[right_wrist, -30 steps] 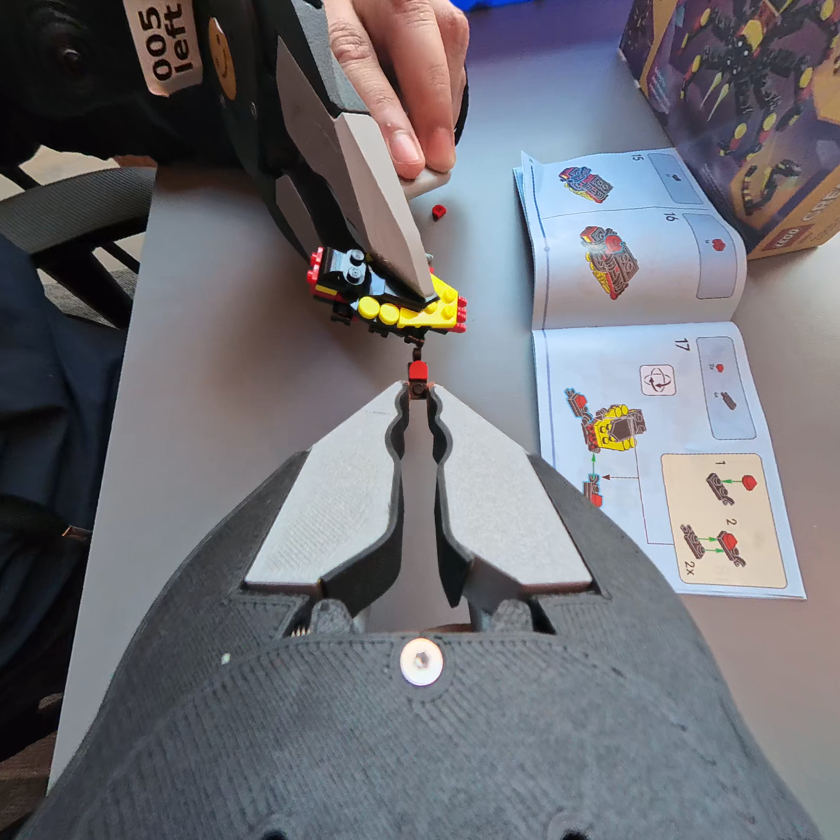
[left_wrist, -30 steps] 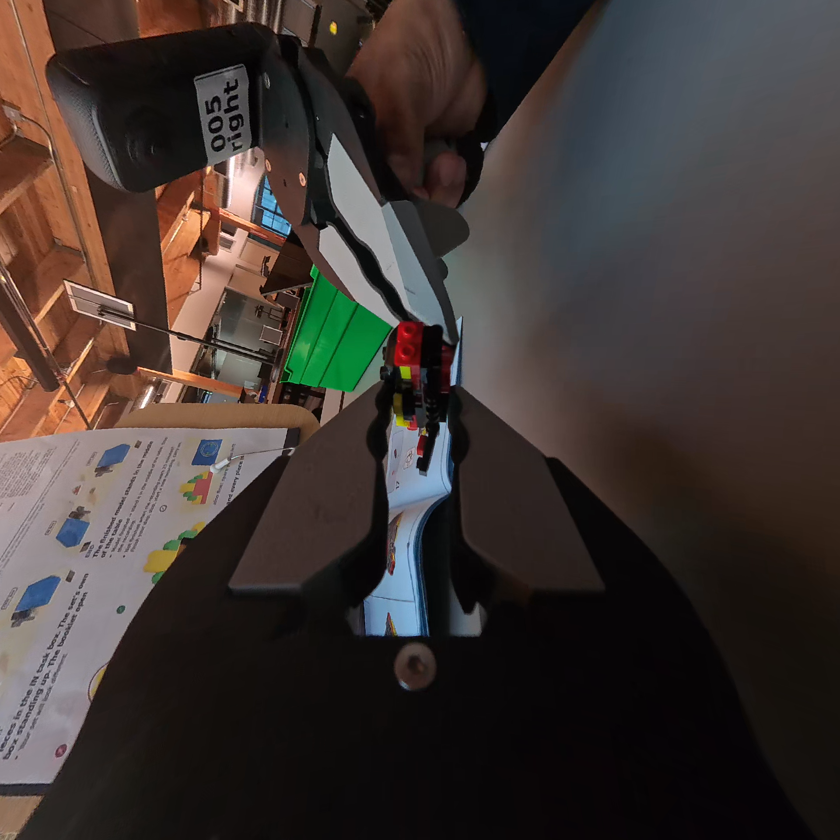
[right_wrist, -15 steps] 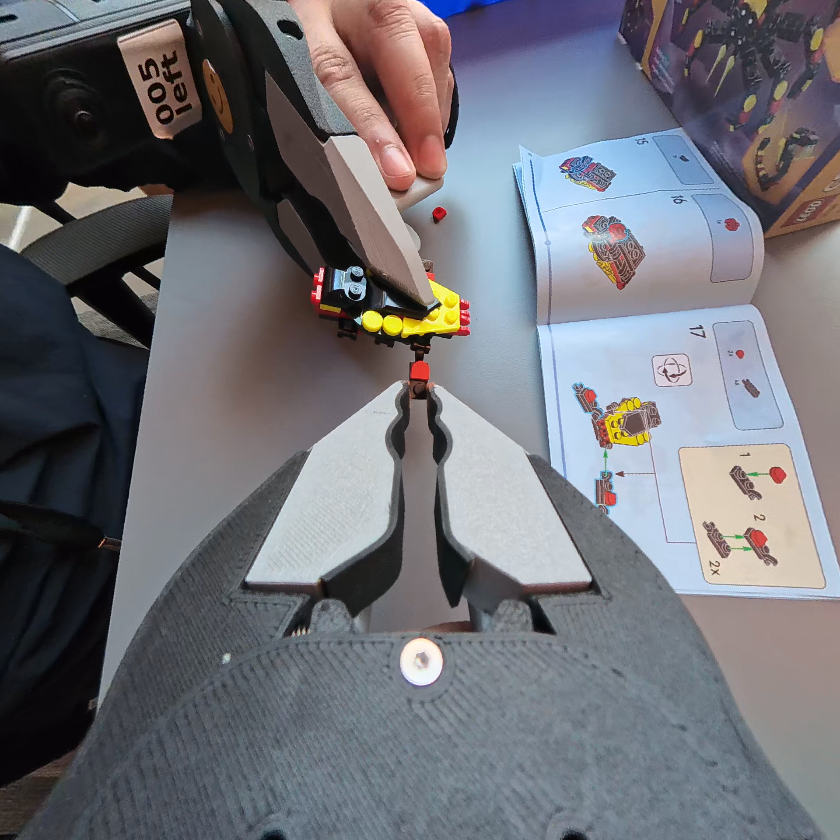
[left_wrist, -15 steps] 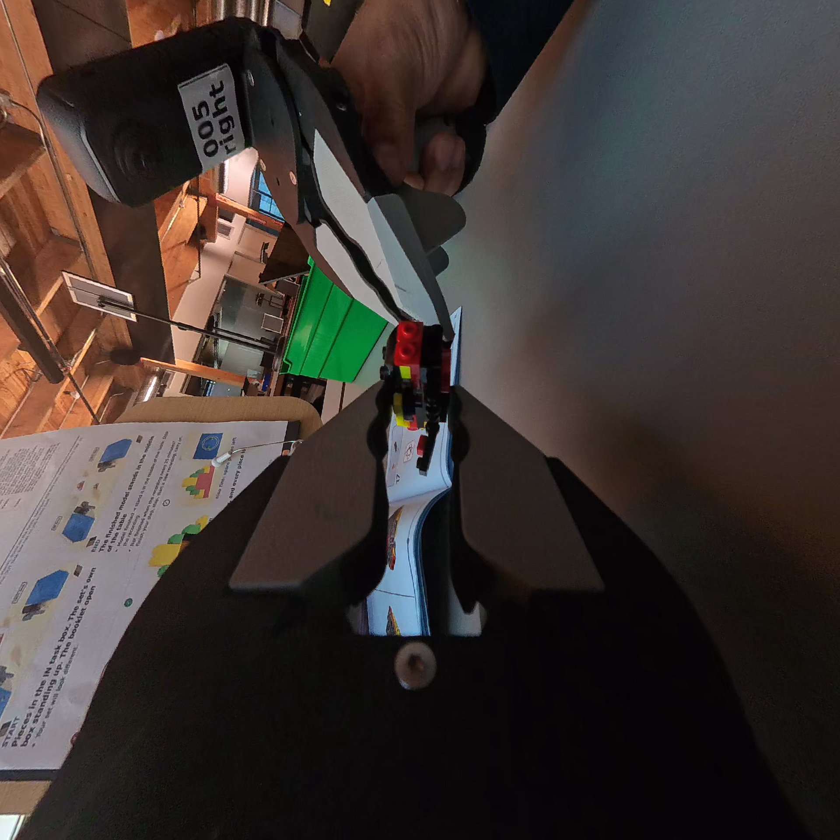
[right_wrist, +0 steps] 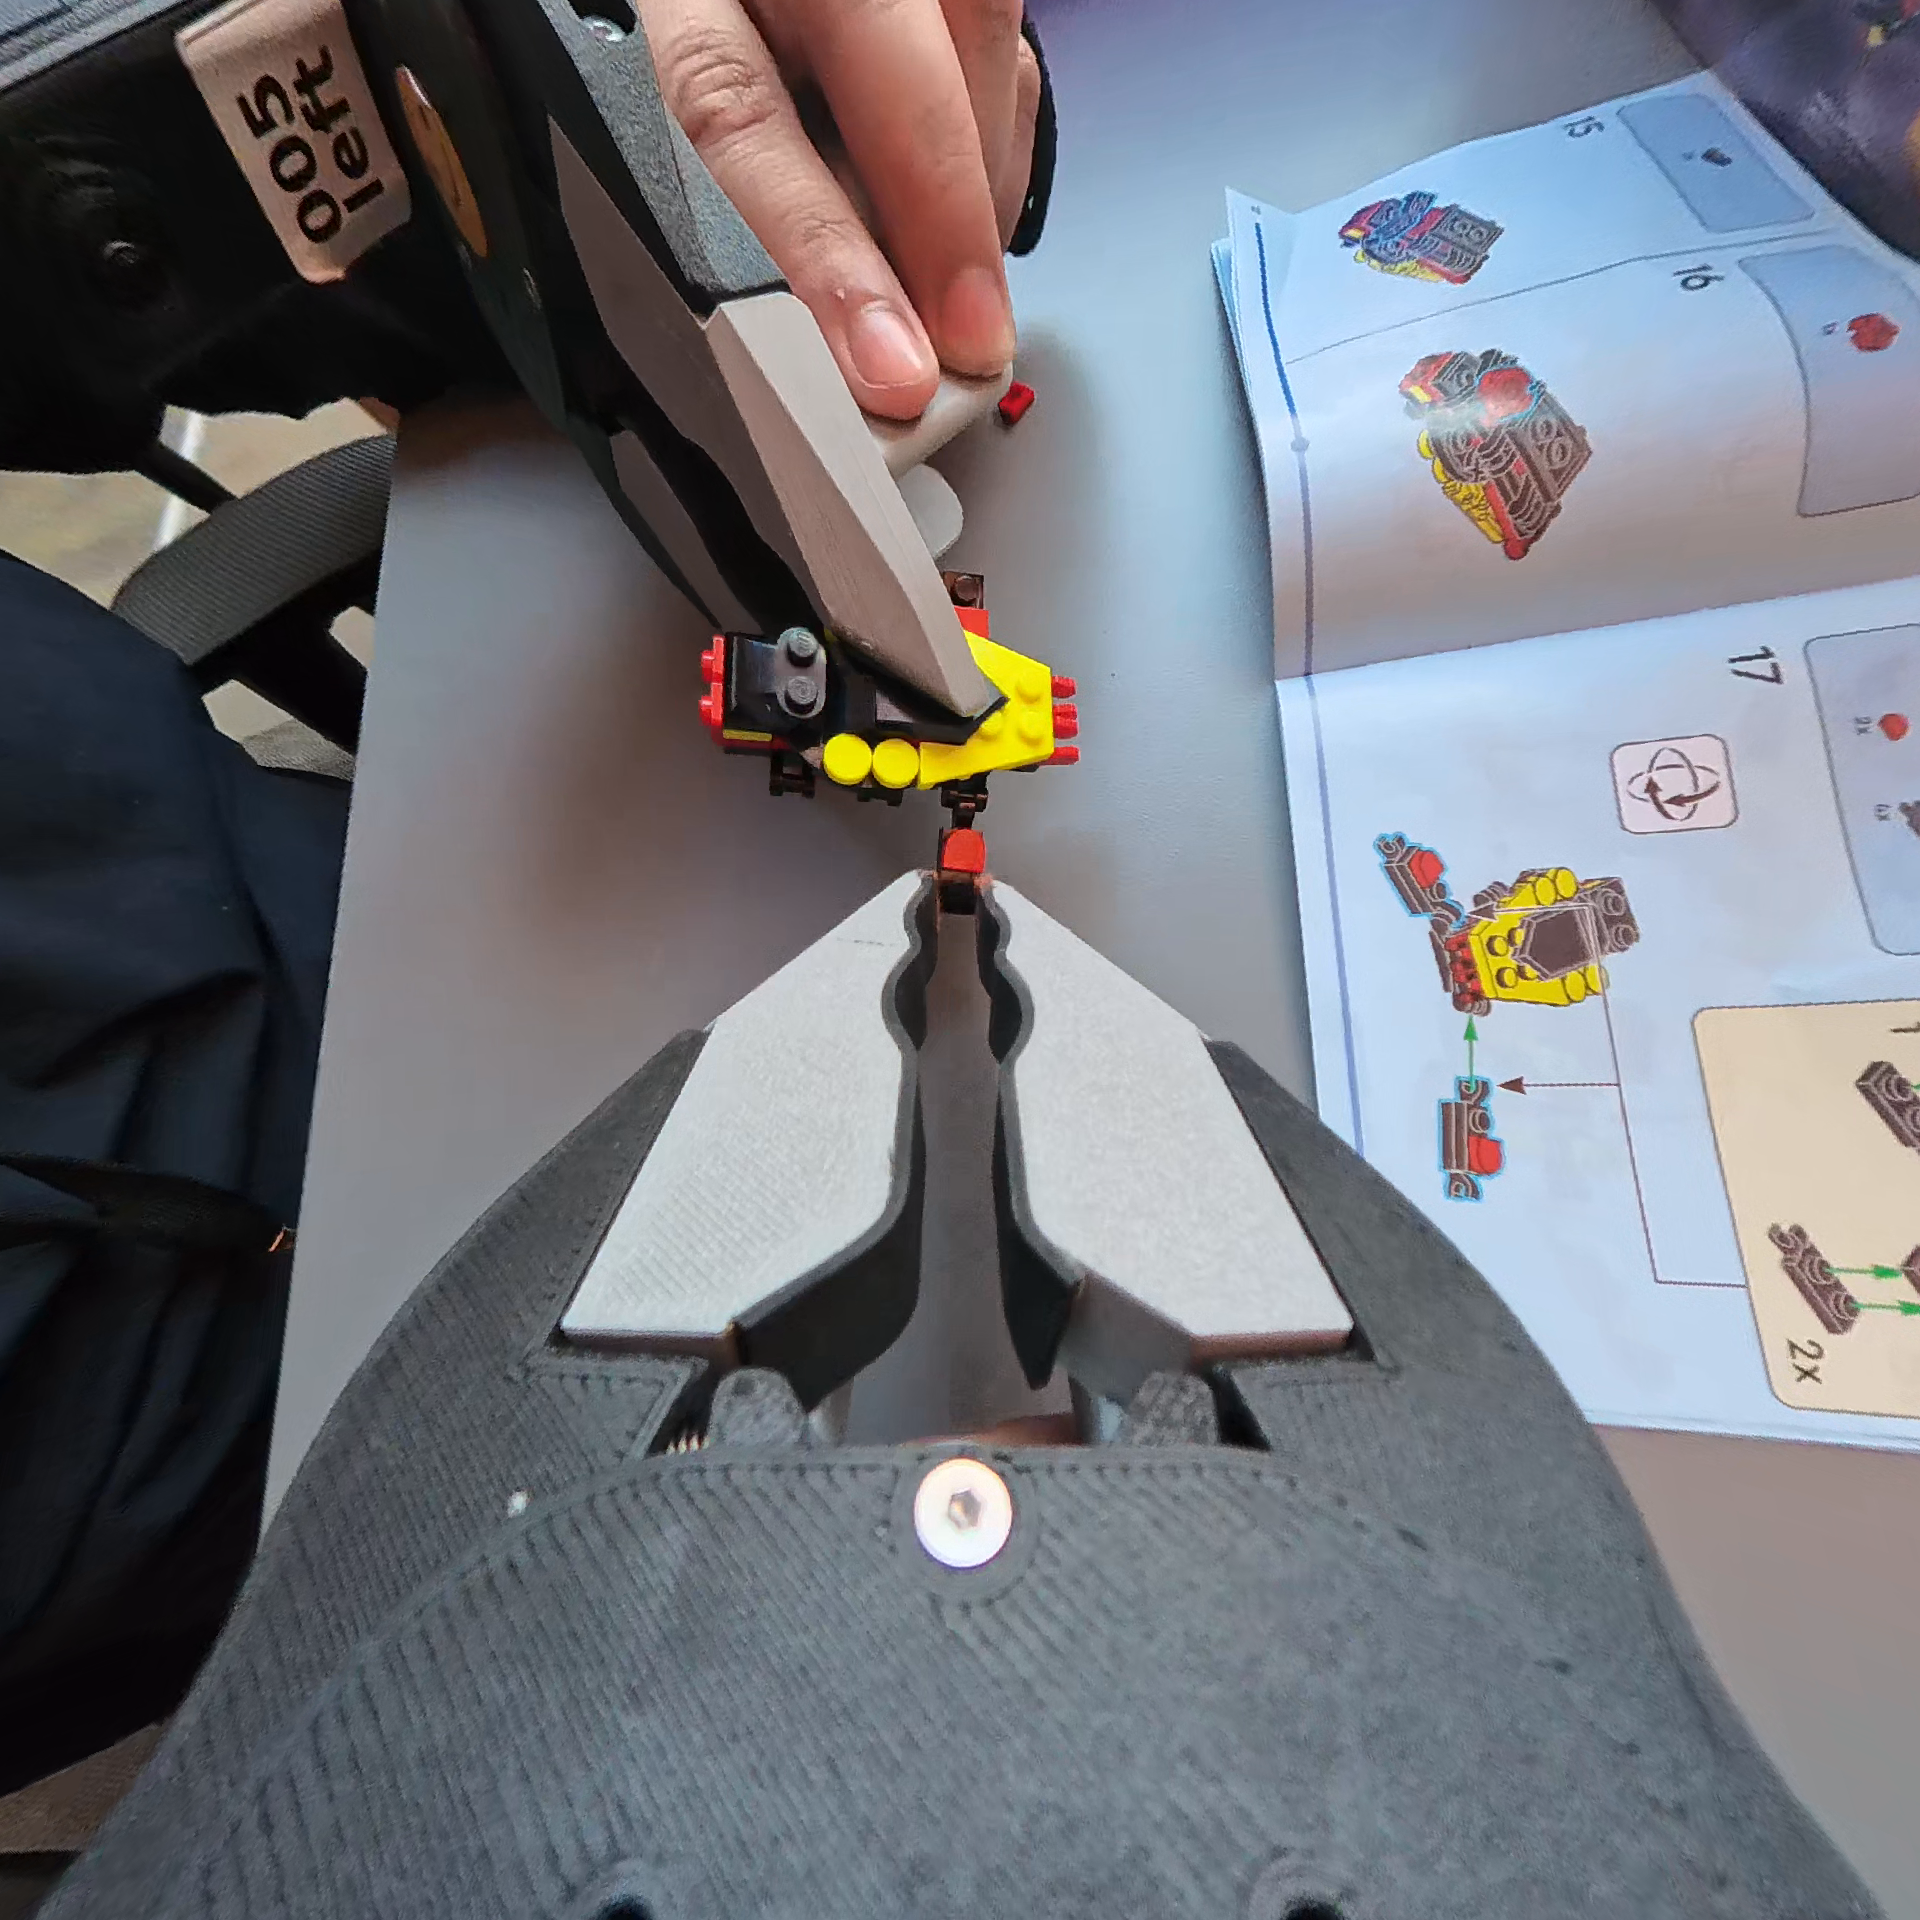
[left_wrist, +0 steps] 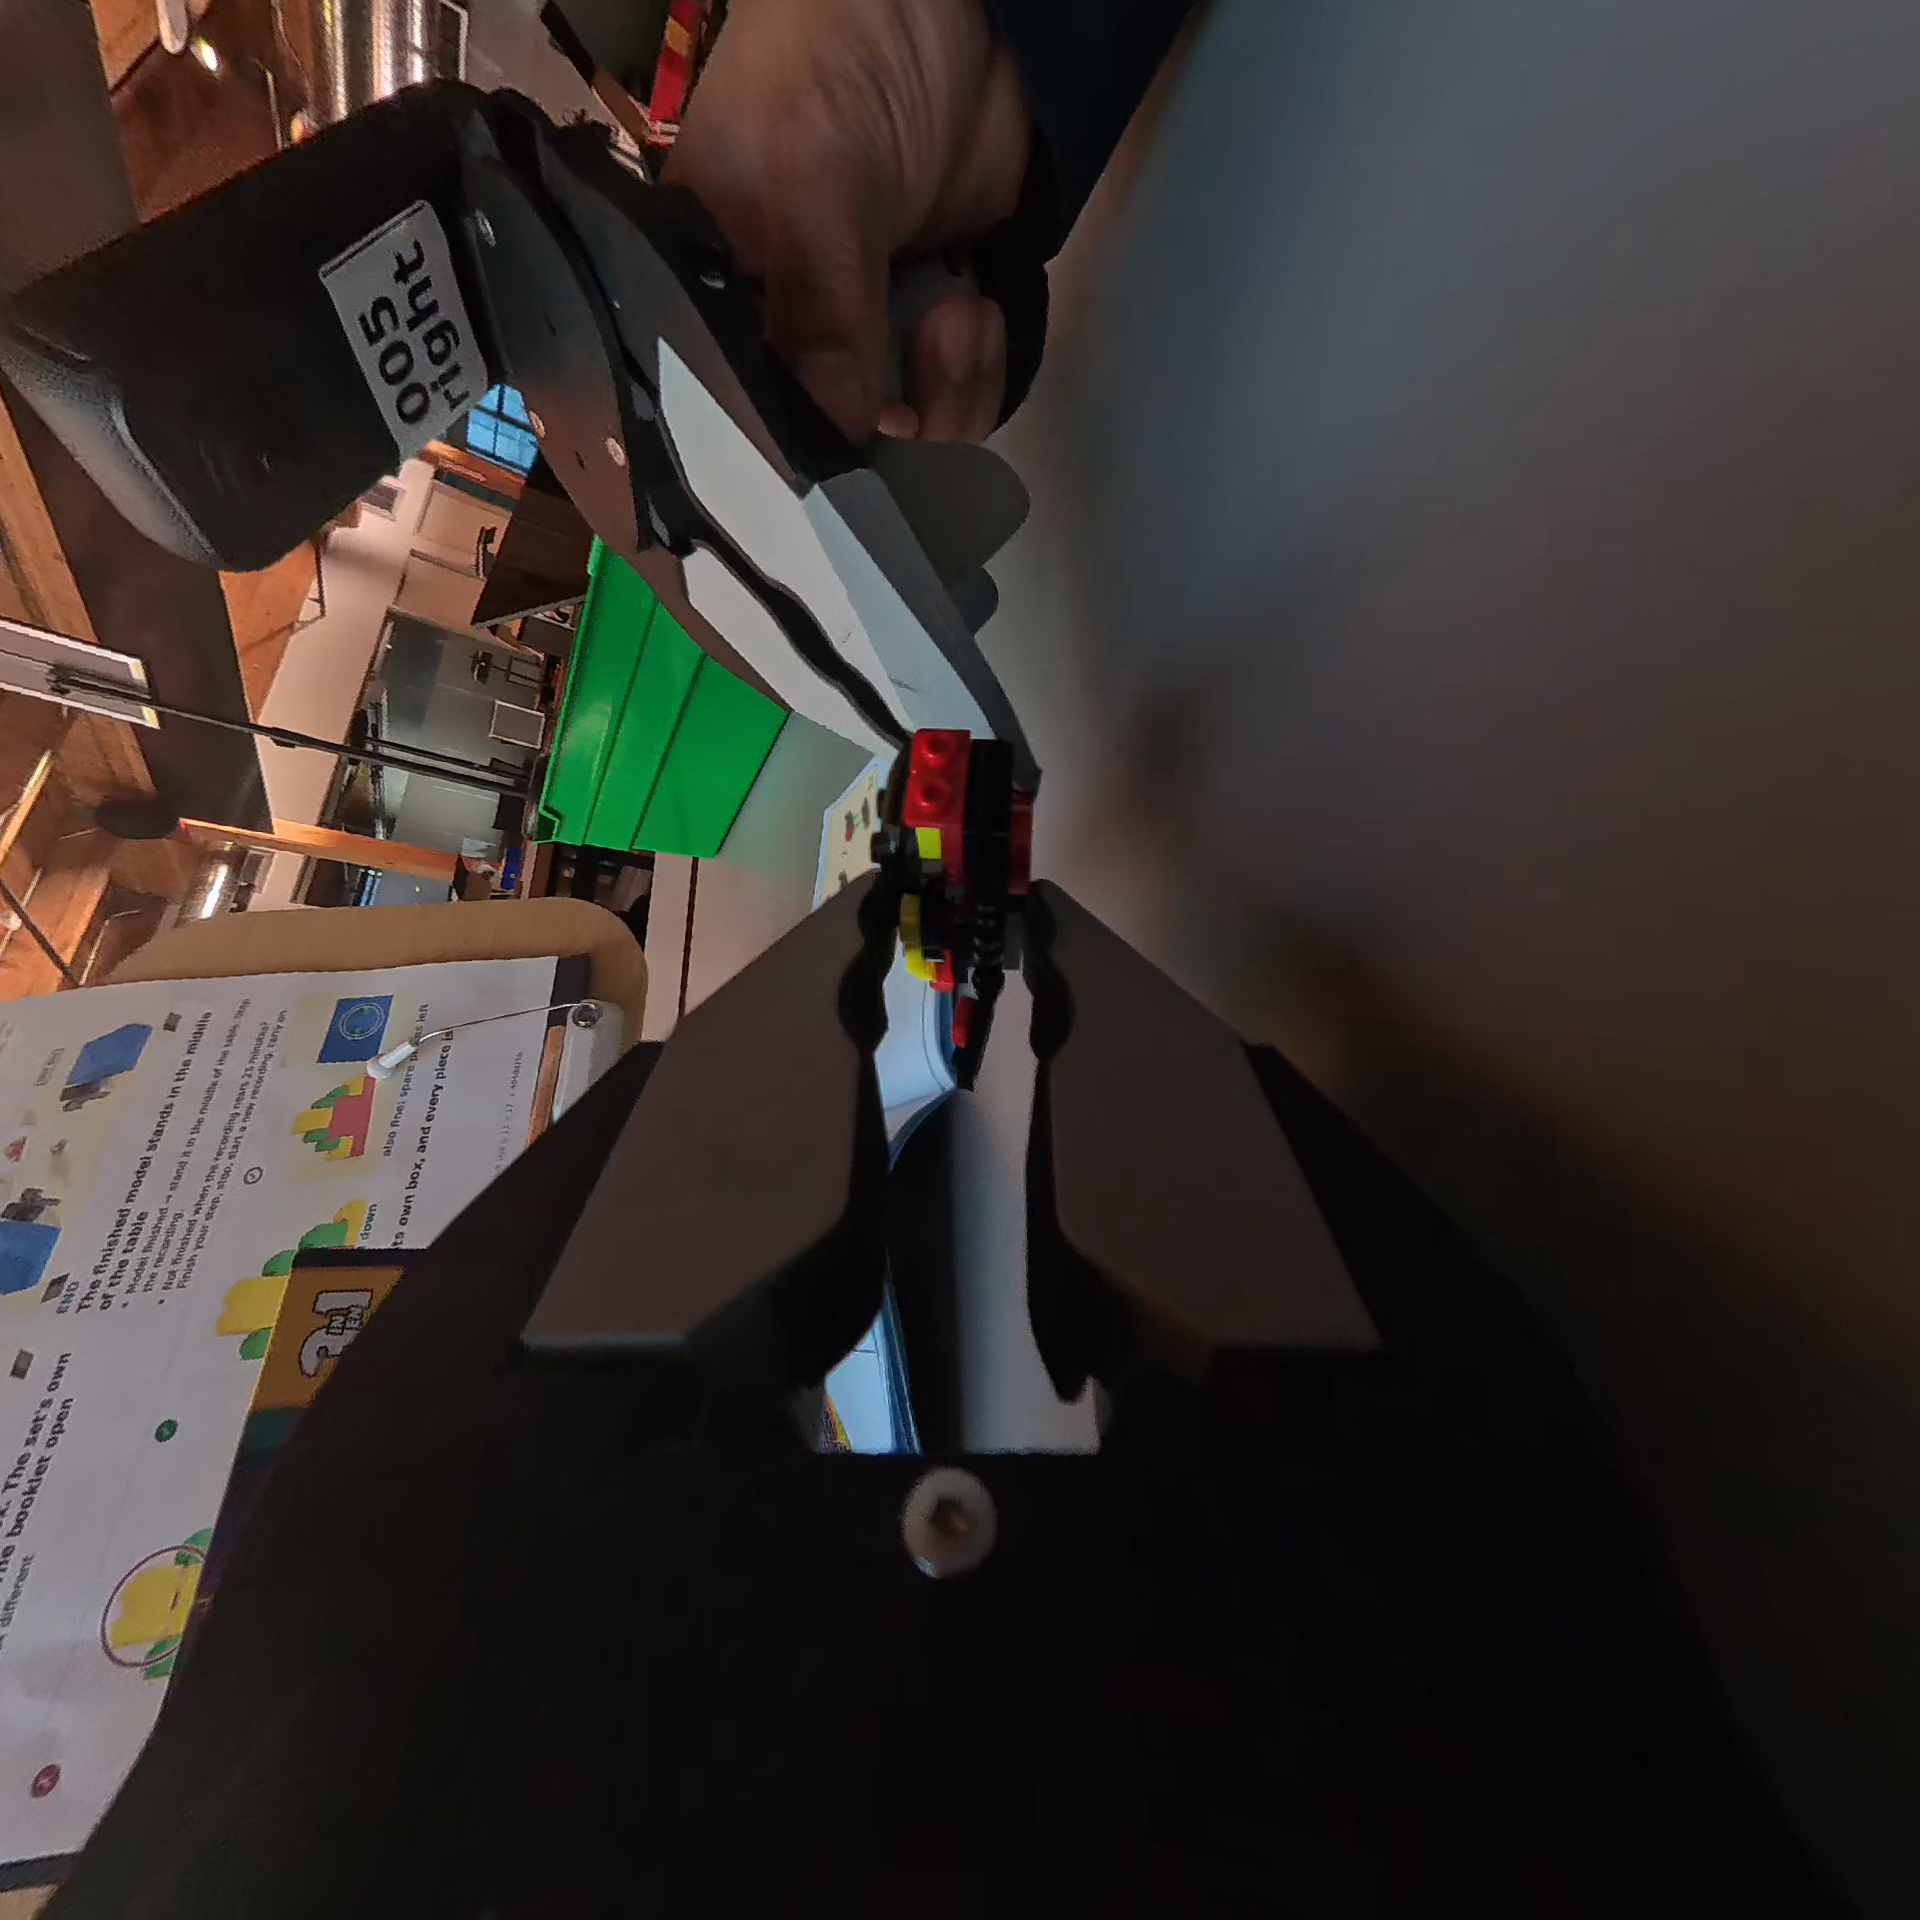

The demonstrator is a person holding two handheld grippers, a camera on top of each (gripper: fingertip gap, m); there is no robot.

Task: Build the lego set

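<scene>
A smooth grey bench (right_wrist: pixel 540 987) with a matte top fills the right wrist view, its left edge running straight toward the near side. Beyond that edge stands a dark office chair with a grey padded armrest (right_wrist: pixel 249 551) over a pale floor (right_wrist: pixel 62 509). The left wrist view is tipped on its side: warm-lit wooden beams and planking (left_wrist: pixel 62 582), a bright green ribbed plastic panel (left_wrist: pixel 655 717), glass-fronted partitions (left_wrist: pixel 416 717) and a small blue-lit window (left_wrist: pixel 499 416) lie in the far room. The bench surface there falls into deep shadow.
</scene>
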